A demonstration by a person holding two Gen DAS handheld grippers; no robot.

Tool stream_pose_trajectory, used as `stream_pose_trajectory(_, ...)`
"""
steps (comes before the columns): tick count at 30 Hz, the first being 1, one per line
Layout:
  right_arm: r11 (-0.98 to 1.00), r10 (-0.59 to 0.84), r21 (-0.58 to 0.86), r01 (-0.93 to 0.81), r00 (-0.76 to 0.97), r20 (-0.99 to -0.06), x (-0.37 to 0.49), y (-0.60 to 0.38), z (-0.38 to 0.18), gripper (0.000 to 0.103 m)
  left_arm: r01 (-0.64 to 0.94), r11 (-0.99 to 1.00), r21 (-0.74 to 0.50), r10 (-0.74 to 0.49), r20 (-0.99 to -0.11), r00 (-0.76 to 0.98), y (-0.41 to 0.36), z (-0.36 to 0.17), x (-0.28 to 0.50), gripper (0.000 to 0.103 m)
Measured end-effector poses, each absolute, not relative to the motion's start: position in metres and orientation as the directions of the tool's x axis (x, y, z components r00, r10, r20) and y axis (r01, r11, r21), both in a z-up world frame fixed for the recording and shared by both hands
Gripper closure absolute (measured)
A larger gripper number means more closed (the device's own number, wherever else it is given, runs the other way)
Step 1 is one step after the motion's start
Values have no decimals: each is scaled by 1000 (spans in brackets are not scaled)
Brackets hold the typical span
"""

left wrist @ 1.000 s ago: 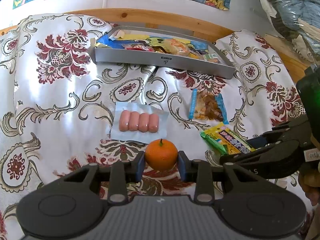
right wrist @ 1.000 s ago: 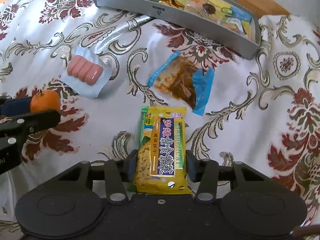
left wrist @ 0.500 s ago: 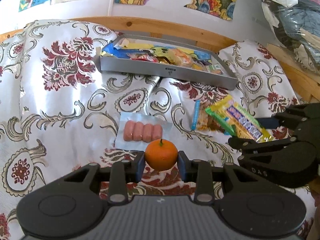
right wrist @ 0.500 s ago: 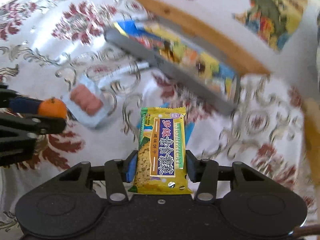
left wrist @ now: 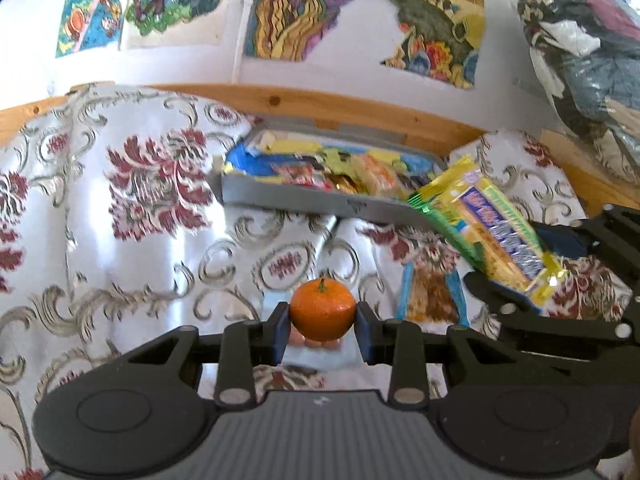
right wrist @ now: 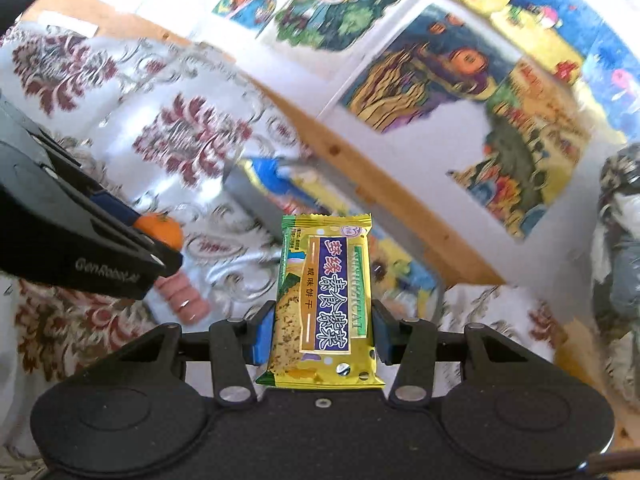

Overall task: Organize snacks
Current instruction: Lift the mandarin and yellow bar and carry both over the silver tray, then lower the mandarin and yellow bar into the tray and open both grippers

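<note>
Two hand-held grippers clamped (airborne), left hand-held gripper [left wrist: 322,322] on tangerine [left wrist: 322,309], right hand-held gripper [right wrist: 322,334] on biscuit packet [right wrist: 326,300]

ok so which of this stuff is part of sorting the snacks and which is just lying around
Part of the job:
- tangerine in left gripper
- biscuit packet in right gripper
- grey tray
- sausage pack
- blue-edged snack bag

Just lying about:
- floral cloth
- wall posters
- bundled clothes

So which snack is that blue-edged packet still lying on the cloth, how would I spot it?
Start at the grey tray of snacks by the wooden rail. Come nearer across the flowered cloth to the clear packet lying flat, right of the orange. Its blue side strips and brown filling set it apart from the yellow biscuit packet held above it.
</note>
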State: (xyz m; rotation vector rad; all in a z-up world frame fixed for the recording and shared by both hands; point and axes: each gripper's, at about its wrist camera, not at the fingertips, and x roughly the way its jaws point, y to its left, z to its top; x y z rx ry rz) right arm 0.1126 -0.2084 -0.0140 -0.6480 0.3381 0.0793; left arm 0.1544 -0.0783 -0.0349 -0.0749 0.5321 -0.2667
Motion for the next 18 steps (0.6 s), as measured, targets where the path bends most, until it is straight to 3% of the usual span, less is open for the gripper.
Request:
stream_pose_trajectory(8, 845, -67, -533, -48, 979, -193, 131, -227, 5, 53, 223, 968, -113, -250, -450, 857, -85, -5, 191, 66)
stream_pose_trajectory(18, 921, -150, -383, 70, 972, -183, 200, -275, 9, 53, 240, 969, -60, -241, -438, 866, -118, 26, 264, 66)
